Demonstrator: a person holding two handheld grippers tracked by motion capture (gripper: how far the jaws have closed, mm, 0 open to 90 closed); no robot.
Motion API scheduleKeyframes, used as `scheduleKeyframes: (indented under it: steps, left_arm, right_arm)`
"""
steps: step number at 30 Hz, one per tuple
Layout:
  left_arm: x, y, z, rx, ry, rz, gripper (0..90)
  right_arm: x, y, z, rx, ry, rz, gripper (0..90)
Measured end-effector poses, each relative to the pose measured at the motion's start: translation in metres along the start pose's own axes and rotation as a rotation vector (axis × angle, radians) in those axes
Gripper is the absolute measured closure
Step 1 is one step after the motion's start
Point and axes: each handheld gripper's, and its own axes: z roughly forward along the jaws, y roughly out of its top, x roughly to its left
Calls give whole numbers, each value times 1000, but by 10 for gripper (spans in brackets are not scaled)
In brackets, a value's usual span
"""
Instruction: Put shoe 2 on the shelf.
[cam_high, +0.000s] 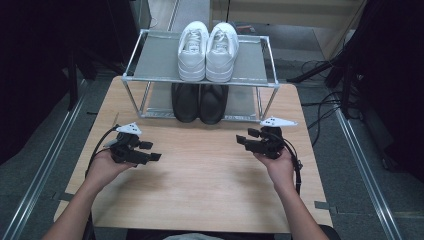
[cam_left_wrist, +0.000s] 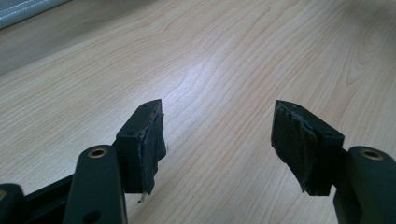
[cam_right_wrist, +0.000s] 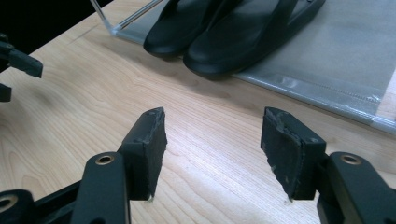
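Currently shelved: white sneakers (cam_high: 208, 50) paired on the top tier of the shoe rack (cam_high: 252, 83), black shoes (cam_high: 200, 102) paired on the lower tier. Left gripper (cam_high: 152, 151) and right gripper (cam_high: 243, 138) rest over the table (cam_high: 210, 185), well apart from the footwear, jaws spread and empty. Judged: racking looks complete, nothing left out.

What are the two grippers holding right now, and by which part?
Nothing is held. The left gripper and the right gripper both stand open over the bare wooden table, with nothing between their fingers. The black shoes sit apart on the rack.
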Motion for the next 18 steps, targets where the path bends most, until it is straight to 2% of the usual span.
scheduleKeyframes:
  steps: [15, 18]
  left_arm:
    - [2, 0, 1, -2, 1, -18, 336]
    - [1, 0, 2, 6, 4, -18, 334]
  right_arm:
    - [0, -1, 3, 17, -13, -6, 383]
    - [1, -2, 5, 23, -45, -22, 369]
